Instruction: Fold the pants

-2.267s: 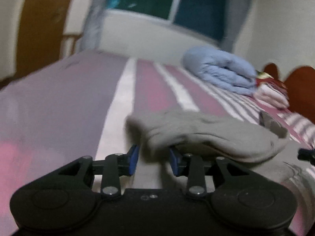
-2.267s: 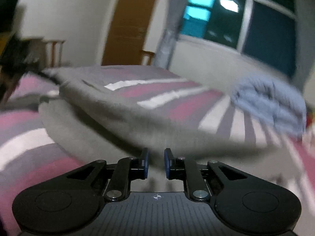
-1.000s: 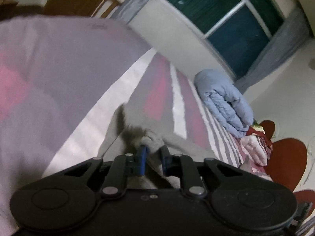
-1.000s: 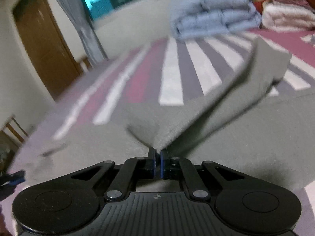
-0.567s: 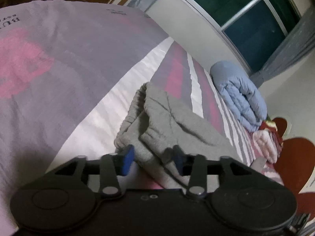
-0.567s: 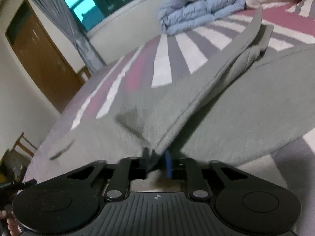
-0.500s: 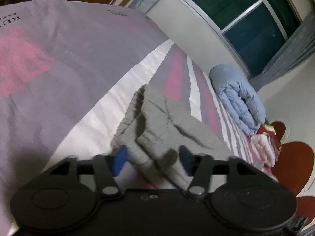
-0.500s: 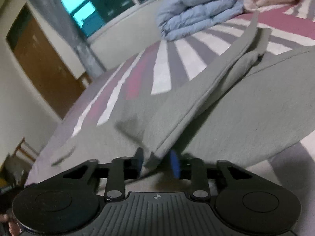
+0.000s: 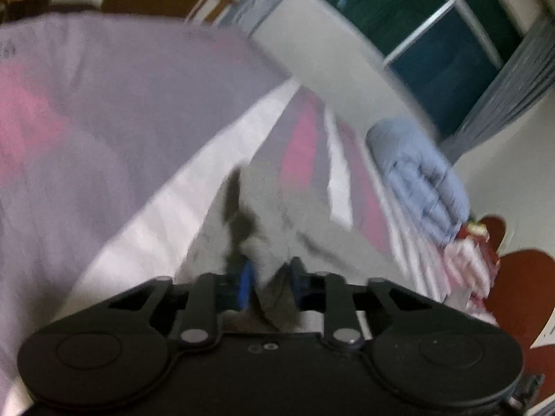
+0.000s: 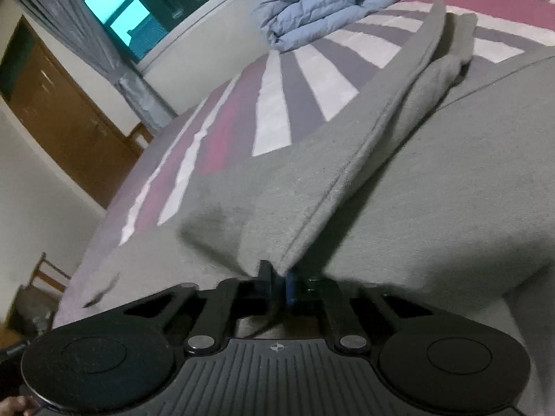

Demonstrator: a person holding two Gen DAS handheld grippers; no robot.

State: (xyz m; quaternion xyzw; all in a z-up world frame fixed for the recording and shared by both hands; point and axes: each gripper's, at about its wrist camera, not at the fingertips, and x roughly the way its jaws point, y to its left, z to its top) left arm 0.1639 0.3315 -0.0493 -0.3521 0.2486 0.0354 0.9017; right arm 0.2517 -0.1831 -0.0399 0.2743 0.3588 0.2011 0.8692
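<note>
Right wrist view: grey pants (image 10: 399, 187) are lying spread across the striped bed (image 10: 305, 79), filling most of the picture. One layer of the fabric is rising as a taut, seamed edge from your right hand-held gripper (image 10: 279, 282) toward the far side of the bed. Your right hand-held gripper's jaws have just been closing, and they are now standing almost together, pinching that grey edge between the blue pads.

Left wrist view, which is blurred: the pants (image 9: 274, 222) are bunching just ahead of your left hand-held gripper (image 9: 269, 279). Its jaws have just been closing too, and a thick wad of the grey cloth is sitting pinched between the blue pads, holding them a little apart.

Beyond the pants, a folded blue duvet (image 10: 333, 3) is lying at the far end of the bed, near a window (image 10: 138, 14) with grey curtains (image 10: 114, 59). A brown wooden door (image 10: 66, 124) is standing to the left. A dark red headboard (image 9: 513, 298) is showing at the right edge of the left wrist view.
</note>
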